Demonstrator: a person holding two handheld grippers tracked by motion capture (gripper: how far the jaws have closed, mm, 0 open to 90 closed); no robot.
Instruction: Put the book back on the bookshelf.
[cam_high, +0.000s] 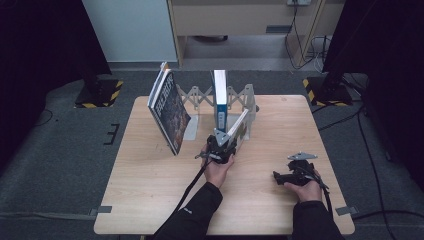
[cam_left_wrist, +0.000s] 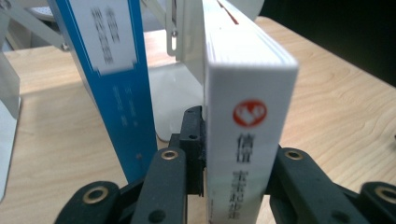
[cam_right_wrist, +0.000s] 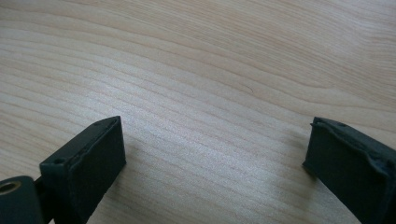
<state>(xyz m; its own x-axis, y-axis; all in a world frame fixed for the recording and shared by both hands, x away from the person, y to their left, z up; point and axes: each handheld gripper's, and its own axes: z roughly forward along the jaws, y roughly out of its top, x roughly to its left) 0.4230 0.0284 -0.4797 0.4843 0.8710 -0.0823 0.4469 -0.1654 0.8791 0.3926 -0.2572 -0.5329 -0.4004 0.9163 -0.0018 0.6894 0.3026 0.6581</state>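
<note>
My left gripper (cam_high: 221, 145) (cam_left_wrist: 240, 154) is shut on a white book (cam_high: 239, 126) (cam_left_wrist: 247, 70), its jaws pressing on both covers at the spine end. The book has a red round logo and leans tilted against the right end of a white folding book stand (cam_high: 240, 95). Beside it a blue-spined book (cam_high: 220, 97) (cam_left_wrist: 116, 93) stands upright in the stand. A dark-covered book (cam_high: 167, 112) leans at the stand's left end. My right gripper (cam_high: 282, 176) (cam_right_wrist: 215, 158) rests on the table to the right, open, with bare wood between its jaws.
The wooden table (cam_high: 150, 175) has free room in front of the stand and along its left side. The stand's white base plate (cam_left_wrist: 173, 93) lies between the two books. Dark floor, cables and black posts surround the table.
</note>
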